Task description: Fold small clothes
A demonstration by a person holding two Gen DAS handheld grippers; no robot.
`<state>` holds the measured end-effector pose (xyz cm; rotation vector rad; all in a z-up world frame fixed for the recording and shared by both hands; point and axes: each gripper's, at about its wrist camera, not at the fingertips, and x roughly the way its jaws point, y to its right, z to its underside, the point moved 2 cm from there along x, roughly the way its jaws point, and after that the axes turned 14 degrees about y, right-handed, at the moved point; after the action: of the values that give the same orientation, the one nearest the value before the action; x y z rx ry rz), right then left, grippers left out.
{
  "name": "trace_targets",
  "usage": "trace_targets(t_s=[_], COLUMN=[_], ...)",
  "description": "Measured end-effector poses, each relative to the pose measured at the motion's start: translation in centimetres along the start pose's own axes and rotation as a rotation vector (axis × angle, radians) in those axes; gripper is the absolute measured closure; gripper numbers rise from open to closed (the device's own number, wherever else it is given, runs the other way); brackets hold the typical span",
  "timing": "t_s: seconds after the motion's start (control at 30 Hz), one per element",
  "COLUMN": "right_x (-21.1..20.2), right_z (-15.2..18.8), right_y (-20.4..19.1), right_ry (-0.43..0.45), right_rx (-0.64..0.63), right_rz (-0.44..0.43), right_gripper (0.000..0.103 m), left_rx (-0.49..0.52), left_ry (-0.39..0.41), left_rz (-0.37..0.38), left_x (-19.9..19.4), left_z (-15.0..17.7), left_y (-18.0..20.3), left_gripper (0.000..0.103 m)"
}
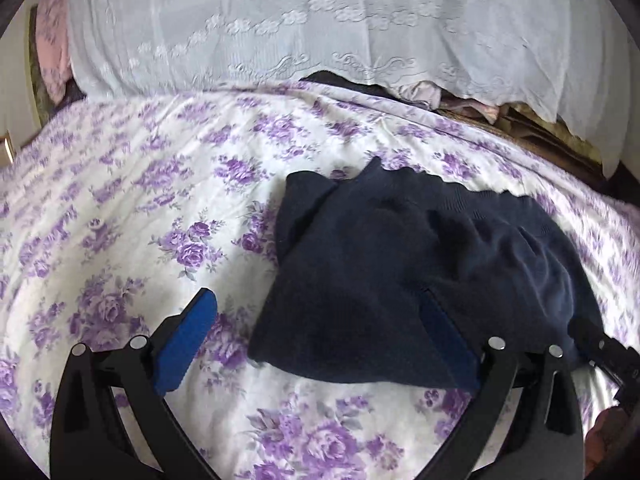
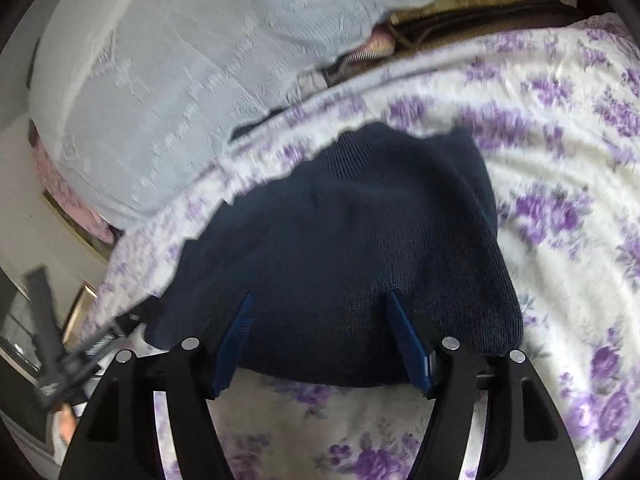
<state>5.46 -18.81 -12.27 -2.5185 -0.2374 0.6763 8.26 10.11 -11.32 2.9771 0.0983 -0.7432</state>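
A small dark navy knit garment [image 1: 384, 264] lies folded over on a white bedsheet with purple flowers [image 1: 120, 208]. My left gripper [image 1: 316, 300] is open just above the garment's near left edge; its left blue pad [image 1: 188, 340] is over the sheet and its right pad [image 1: 444, 332] is over the cloth. In the right wrist view the garment [image 2: 352, 240] fills the middle. My right gripper [image 2: 320, 300] is open with both blue pads over the garment's near edge, holding nothing.
A pale embroidered cloth [image 1: 320, 20] covers a pile at the far side of the bed, with pink fabric [image 1: 52, 40] at its left. The other gripper shows at the right edge of the left wrist view [image 1: 612, 356] and at the left edge of the right wrist view [image 2: 60, 344].
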Motion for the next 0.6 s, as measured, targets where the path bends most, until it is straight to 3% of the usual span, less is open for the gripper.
trace_targets(t_s=[0.13, 0.37, 0.47, 0.53, 0.6], right_x=[-0.6, -1.8, -0.7, 0.8, 0.8], right_z=[-0.3, -0.9, -0.6, 0.0, 0.1], right_y=[-0.2, -2.9, -2.3, -1.5, -1.8], right_ry=[0.020, 0.124, 0.070, -0.013, -0.013], right_rx=[-0.014, -0.164, -0.158, -0.134, -0.149], right_rz=[0.013, 0.050, 0.072, 0.095, 0.075], right_gripper=[0.033, 0.027, 0.021, 0.016, 0.010], left_rx=[0.041, 0.054, 0.065, 0.063, 0.045], left_ry=[-0.003, -0.010, -0.049, -0.083, -0.098], left_rz=[-0.018, -0.022, -0.029, -0.021, -0.008], left_x=[-0.1, 0.4, 1.3, 2.1, 2.5], left_z=[0.4, 0.5, 0.9, 1.3, 1.4], left_y=[0.5, 0.7, 0.8, 0.8, 0.6], left_gripper=[0.004, 0.004, 0.004, 0.004, 0.004])
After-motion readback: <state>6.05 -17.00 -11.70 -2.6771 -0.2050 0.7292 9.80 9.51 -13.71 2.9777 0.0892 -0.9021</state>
